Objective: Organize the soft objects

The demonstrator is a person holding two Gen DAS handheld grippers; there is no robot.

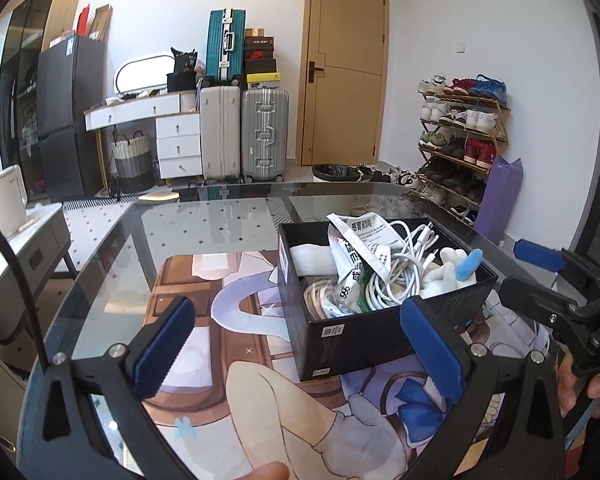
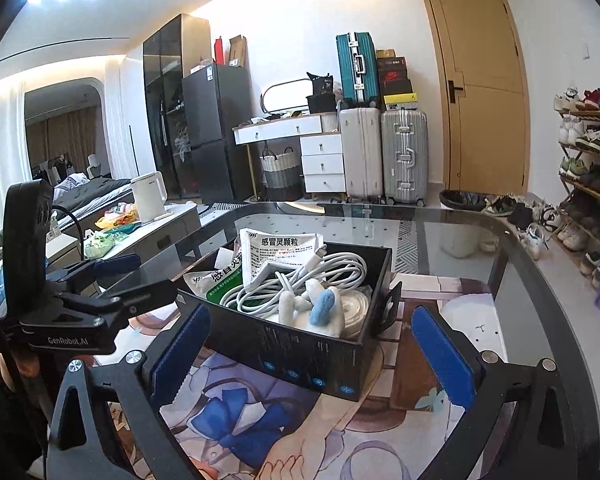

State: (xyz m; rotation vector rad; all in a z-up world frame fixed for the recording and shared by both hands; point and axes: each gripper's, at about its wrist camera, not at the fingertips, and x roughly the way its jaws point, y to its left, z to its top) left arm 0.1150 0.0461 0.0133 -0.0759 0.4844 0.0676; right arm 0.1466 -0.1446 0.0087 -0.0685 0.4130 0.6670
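A black box [image 1: 364,340] stands on the printed mat [image 1: 260,400] on the glass table. It holds a white and blue plush toy [image 1: 456,272], white cables [image 1: 396,264], medicine sachets [image 1: 352,256], a rolled white cloth [image 1: 312,258] and a coil of cord [image 1: 320,300]. My left gripper [image 1: 300,352] is open and empty, just in front of the box's near left corner. My right gripper [image 2: 312,352] is open and empty, with the box [image 2: 300,352] between and beyond its blue pads [image 2: 180,352]. The plush toy [image 2: 320,308] lies at the box's near side there.
The glass table edge [image 1: 100,280] curves on the left. A side table with a white kettle [image 2: 148,196] stands to the left. Suitcases [image 1: 244,136], white drawers [image 1: 178,144], a door [image 1: 344,68] and a shoe rack [image 1: 460,144] line the far wall.
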